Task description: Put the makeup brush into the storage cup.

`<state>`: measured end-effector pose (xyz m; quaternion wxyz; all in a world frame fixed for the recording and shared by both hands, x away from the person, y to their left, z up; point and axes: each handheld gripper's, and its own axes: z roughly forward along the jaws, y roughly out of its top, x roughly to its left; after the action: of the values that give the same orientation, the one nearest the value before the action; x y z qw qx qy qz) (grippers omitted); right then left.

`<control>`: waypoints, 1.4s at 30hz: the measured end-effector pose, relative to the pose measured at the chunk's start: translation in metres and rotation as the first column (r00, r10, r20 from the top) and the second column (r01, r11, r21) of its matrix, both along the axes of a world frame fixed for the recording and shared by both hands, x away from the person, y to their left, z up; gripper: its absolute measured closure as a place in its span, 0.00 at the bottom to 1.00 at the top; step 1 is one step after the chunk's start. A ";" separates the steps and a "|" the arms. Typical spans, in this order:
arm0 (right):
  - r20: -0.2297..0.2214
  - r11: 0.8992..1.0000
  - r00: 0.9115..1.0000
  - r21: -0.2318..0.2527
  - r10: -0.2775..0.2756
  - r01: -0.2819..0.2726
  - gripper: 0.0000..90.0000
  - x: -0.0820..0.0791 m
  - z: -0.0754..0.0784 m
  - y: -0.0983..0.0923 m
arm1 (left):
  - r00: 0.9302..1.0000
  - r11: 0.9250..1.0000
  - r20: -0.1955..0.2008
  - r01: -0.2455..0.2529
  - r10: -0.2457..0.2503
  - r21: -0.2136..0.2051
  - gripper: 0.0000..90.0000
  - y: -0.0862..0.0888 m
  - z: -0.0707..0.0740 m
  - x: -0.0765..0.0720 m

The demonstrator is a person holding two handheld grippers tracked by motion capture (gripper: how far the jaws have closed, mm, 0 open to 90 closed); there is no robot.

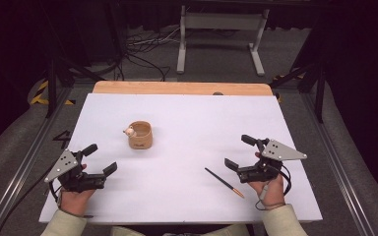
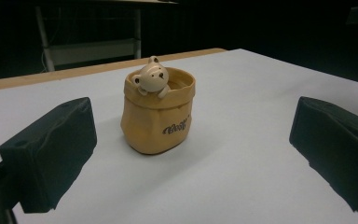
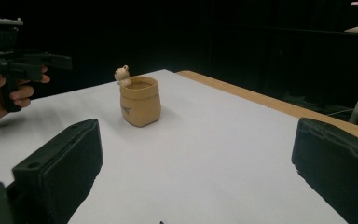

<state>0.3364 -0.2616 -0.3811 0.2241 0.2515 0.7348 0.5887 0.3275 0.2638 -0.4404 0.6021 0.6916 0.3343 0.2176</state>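
Dark room all around, cables on the floor behind, and a white table point(image 1: 187, 113) with a wooden strip along its far edge. Our landmark is the little tan pot point(image 1: 141, 134) shaped like a crumpled bag, with a tiny bear point(image 2: 151, 77) peeking over its rim. It stands upright, a bit left of the middle of the table.

We've got the left gripper point(image 1: 100, 160) near the pot, on the person's side of it and off to the left, jaws spread wide and holding nothing. In the left gripper view the pot sits right between the two black jaws but farther out, not touching either one.

Right gripper point(image 1: 239, 151) is well apart from the pot, over to its right, jaws also wide apart and empty. A pencil point(image 1: 224, 182) lies flat on the table just beside that gripper, on its inner side, also well away from the pot, tip pointing back toward the person.

Our read: nothing's grabbed yet, so we're at the very start. Next move probably calls for the right gripper to drop down onto the pencil and pinch it, then carry it over to the pot, while the left one steadies the pot
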 end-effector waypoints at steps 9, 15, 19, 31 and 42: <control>-0.073 0.994 0.997 -0.107 0.023 -0.031 0.08 0.004 0.015 0.004 | 1.000 1.000 -0.009 0.006 -0.006 -0.001 0.01 -0.001 -0.001 0.001; -0.176 0.976 0.984 -0.213 0.015 -0.052 0.10 0.011 0.021 0.008 | 1.000 1.000 -0.016 0.010 -0.010 -0.005 0.01 0.000 0.000 0.001; -0.227 0.957 0.974 -0.284 -0.006 -0.060 0.12 0.014 0.023 0.011 | 1.000 1.000 -0.021 0.014 -0.014 -0.003 0.01 0.000 0.000 0.001; -0.321 0.887 0.945 -0.452 -0.063 -0.094 0.21 0.021 0.029 0.022 | 0.999 1.000 -0.033 0.020 -0.020 0.002 0.02 -0.001 0.000 0.002; -0.418 0.813 0.903 -0.557 -0.097 -0.170 0.22 0.029 0.029 0.035 | 0.999 1.000 -0.039 0.021 -0.021 0.001 0.02 -0.001 -0.001 0.002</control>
<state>0.3651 -0.2265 -0.3524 0.1118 0.2791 0.9146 0.2705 0.3295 0.2626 -0.4410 0.5971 0.6998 0.3384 0.1981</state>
